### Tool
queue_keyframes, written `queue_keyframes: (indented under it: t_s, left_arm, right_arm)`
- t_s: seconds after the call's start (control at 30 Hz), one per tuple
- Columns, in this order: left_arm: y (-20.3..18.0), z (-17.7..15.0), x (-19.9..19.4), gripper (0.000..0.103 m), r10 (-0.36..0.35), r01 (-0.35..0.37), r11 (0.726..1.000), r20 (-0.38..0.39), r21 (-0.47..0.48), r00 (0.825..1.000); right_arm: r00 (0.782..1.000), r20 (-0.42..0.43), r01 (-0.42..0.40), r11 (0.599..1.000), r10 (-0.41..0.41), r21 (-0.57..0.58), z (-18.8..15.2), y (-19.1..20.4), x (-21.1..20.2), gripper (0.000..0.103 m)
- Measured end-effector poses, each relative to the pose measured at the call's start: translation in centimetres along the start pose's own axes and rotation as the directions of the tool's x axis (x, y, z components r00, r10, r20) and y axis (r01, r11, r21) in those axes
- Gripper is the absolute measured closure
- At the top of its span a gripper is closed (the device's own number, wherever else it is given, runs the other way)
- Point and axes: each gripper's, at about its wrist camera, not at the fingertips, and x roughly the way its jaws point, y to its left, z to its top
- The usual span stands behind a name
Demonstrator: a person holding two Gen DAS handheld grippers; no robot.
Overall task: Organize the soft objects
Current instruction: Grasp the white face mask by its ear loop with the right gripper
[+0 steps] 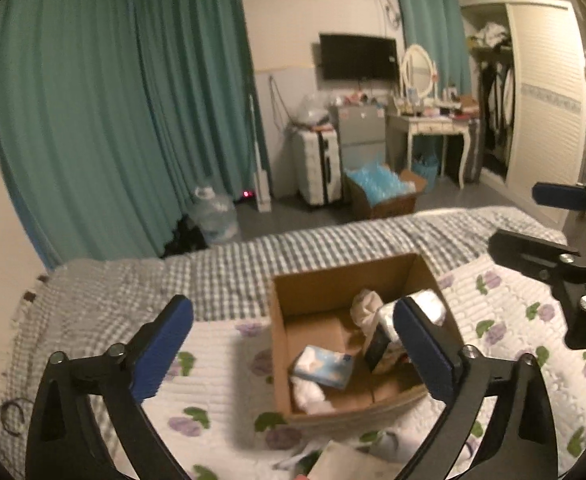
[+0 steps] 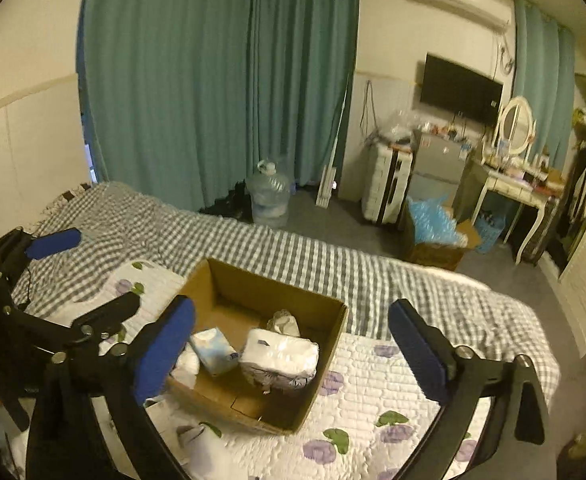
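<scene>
On the bed, cardboard box [image 2: 293, 364] with tissue packs [image 2: 279, 358], both grippers' jaws apart, empty.

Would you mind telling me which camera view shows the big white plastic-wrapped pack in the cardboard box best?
The right wrist view: the white pack lies unobstructed inside the cardboard box, its top and front in sight. In the left wrist view, a pad of the left tongs covers much of the pack, leaving only its far end visible.
</scene>
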Motion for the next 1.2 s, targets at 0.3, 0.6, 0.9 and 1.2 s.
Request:
queue_keyframes:
  t_s: [0.3,0.6,0.9,1.2]
  left_arm:
    - [2.3,-3.1,-6.4,0.0,0.039,-0.039,0.999,0.05,-0.014,0.998]
    - [2.5,-10.1,-5.8,0.0,0.053,-0.054,0.997,-0.016,-0.047,0.998]
    - [3.2,-14.8,-1.8,0.0,0.068,-0.079,0.993,-0.127,-0.084,0.99]
    - [3.4,-17.1,0.3,0.0,0.046,-0.064,0.994,-0.19,-0.091,0.981]
  right_arm:
    - [0.999,0.019,-0.04,0.997,0.042,-0.067,-2.5,3.8,-6.3,0.0]
    - [0.985,-0.131,-0.13,0.985,0.115,-0.114,-10.7,8.5,-2.9,0.0]
    - [0.939,-0.285,-0.249,0.952,0.192,-0.18,-17.2,13.7,4.6,0.0]
    - [0.897,-0.381,-0.307,0.935,0.223,-0.175,-18.7,15.2,9.0,0.05]
